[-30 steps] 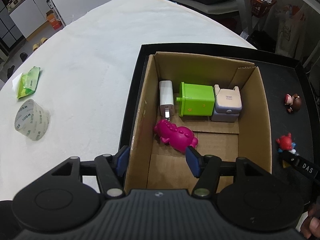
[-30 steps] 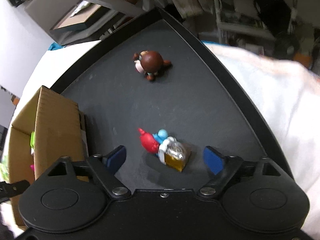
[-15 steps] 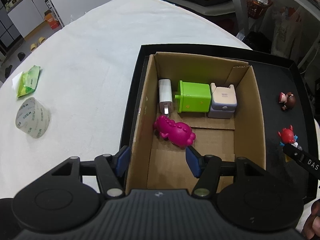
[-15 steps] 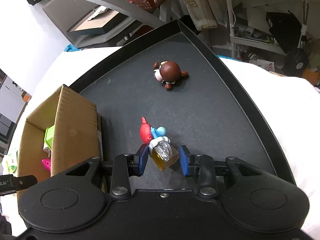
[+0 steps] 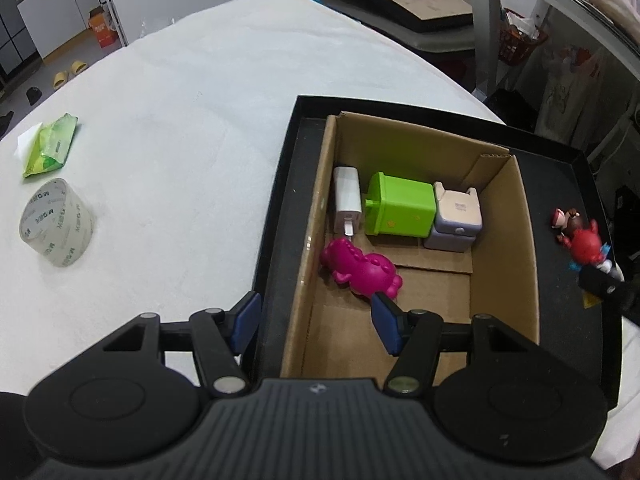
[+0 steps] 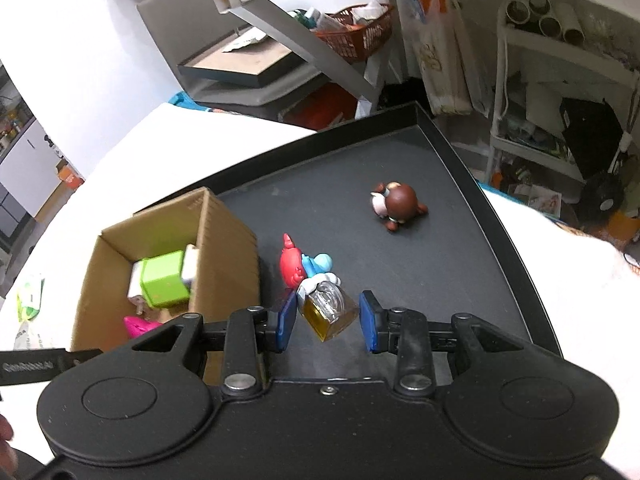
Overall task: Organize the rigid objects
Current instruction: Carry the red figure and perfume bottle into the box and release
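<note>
- Four things already lie inside the cardboard box (image 5: pixel 504 248): a white charger (image 5: pixel 347 196), a green block (image 5: pixel 400 210) and a pale case (image 5: pixel 456 220) in a row along its far wall, and a pink toy (image 5: pixel 360 268) nearer its middle.
- A second ago the right gripper (image 6: pixel 328 320) had its jaws spread wide around a small bottle of amber liquid (image 6: pixel 330 312) on the black tray (image 6: pixel 472 184), just right of the box; now the jaws are closed tight on that bottle and it looks lifted clear of the tray floor.
- A red and blue figure (image 6: pixel 298 266) seems to ride up with the bottle, as though attached; I cannot tell for sure.
- A brown figure (image 6: pixel 396 202) lies on the tray, farther from the box.
- Left gripper (image 5: pixel 316 320) hangs over the near-left corner of the box, jaws about half open and holding nothing, one finger inside the box and one outside.
- Judgement: the pick is done; carrying the bottle over the box wall is next.
- Tape and a green packet sit on the desk, well left of the box.
</note>
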A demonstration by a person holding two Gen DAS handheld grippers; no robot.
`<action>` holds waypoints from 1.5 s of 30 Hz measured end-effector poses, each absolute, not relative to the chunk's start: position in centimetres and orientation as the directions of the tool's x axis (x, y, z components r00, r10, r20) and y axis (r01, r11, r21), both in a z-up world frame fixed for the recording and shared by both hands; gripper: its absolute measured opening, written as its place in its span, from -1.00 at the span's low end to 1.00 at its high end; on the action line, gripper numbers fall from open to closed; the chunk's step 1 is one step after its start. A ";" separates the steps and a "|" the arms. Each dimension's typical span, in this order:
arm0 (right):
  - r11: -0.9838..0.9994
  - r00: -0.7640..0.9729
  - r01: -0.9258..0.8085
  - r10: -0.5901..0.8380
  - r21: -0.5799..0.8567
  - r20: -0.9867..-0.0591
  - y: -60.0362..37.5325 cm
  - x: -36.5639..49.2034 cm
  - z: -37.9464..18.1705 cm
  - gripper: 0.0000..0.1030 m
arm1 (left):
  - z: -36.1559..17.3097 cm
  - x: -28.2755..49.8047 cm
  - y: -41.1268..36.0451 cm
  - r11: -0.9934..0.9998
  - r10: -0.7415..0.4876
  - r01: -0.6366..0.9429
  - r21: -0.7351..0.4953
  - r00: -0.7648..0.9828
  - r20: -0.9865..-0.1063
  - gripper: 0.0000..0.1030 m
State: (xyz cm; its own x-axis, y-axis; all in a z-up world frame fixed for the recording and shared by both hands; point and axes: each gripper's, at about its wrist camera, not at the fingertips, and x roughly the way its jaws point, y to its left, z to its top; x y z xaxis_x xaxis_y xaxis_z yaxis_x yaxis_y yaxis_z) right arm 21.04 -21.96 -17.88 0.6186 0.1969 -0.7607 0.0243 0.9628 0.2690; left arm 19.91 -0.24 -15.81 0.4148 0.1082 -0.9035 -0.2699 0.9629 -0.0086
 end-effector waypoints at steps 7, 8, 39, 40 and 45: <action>0.969 0.646 -0.033 0.208 0.245 -0.734 -19.6 21.1 -15.0 -0.35 | -16.5 19.5 1.0 0.958 0.053 -0.276 -0.081 0.444 -0.894 0.16; 0.970 0.648 -0.042 0.209 0.240 -0.732 -19.2 21.1 -14.7 -0.35 | -16.6 19.5 1.2 0.957 0.045 -0.276 -0.092 0.451 -0.891 0.16; 0.985 0.640 -0.170 0.101 -0.012 -0.762 -10.1 20.9 -13.2 -0.35 | -21.0 18.5 5.0 0.917 -0.132 -0.264 -0.298 0.504 -0.853 -0.58; 0.985 0.639 -0.171 0.098 -0.016 -0.763 -9.8 20.9 -13.3 -0.35 | -21.0 18.4 5.0 0.916 -0.134 -0.265 -0.301 0.506 -0.852 -0.58; 0.979 0.637 -0.200 0.097 -0.043 -0.765 -8.3 20.9 -14.1 -0.35 | -21.2 18.3 5.3 0.910 -0.147 -0.266 -0.319 0.511 -0.847 -0.58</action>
State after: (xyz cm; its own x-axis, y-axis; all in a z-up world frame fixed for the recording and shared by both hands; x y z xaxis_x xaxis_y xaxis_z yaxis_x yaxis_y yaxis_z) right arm 20.92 -8.31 -14.13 0.6369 0.0966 -0.7649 -0.2004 0.9787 -0.0433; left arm 18.29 5.29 -21.18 0.5109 -0.1471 -0.8470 -0.2662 0.9097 -0.3186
